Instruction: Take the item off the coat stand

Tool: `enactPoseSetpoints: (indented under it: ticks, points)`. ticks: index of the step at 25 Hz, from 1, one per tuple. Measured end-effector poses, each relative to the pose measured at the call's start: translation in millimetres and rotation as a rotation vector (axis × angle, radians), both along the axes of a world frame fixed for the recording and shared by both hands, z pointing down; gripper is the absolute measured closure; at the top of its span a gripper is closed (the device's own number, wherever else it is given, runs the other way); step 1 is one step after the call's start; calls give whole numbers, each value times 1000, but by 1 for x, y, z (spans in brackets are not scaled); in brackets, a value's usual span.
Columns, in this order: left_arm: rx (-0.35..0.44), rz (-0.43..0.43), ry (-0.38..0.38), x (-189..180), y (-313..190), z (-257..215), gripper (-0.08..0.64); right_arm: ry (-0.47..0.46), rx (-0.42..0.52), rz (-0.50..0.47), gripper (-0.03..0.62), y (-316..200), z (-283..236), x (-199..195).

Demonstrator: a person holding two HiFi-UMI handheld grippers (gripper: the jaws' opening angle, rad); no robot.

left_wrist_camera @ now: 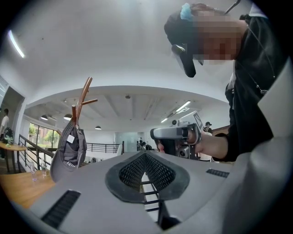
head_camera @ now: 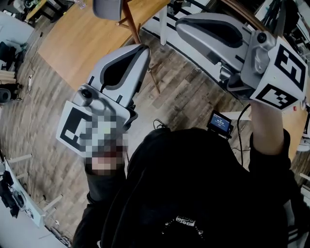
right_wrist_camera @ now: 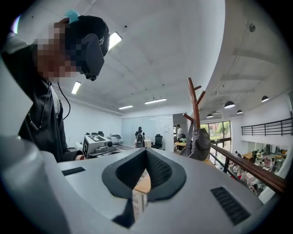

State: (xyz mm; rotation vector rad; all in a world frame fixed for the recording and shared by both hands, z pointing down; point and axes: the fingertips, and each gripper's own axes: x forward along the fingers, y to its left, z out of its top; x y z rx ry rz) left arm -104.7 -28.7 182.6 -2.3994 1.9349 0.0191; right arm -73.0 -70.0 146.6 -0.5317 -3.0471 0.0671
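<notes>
A grey cap hangs upside down on a brown wooden coat stand, far left in the left gripper view. The right gripper view shows the same stand and cap to the right, some way off. My left gripper is shut with nothing in it, and the cap is well clear of it. My right gripper is also shut and empty. In the head view both grippers are raised, the left and the right, with a grey shape on brown poles at the top edge.
A wooden table top lies at the upper left above the plank floor. A small screen device with cables sits on the floor. A railing runs along the right. Desks and people stand far off.
</notes>
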Motion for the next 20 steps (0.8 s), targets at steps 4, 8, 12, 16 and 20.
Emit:
enactPoseSetpoints:
  ticks: [4, 8, 12, 16, 20]
  points:
    - [-3, 28, -9, -39, -13, 6, 557, -24, 5, 29, 578, -11, 1, -35]
    - [2, 42, -12, -63, -23, 1, 557, -28, 5, 54, 578, -20, -4, -54]
    - [-2, 45, -2, -72, -32, -1, 557, -21, 4, 59, 578, -30, -9, -63]
    - [-14, 16, 14, -81, -54, 3, 557, -18, -5, 48, 578, -56, -10, -68]
    - [-25, -11, 14, -84, -71, 1, 557, -14, -19, 20, 578, -77, -12, -73]
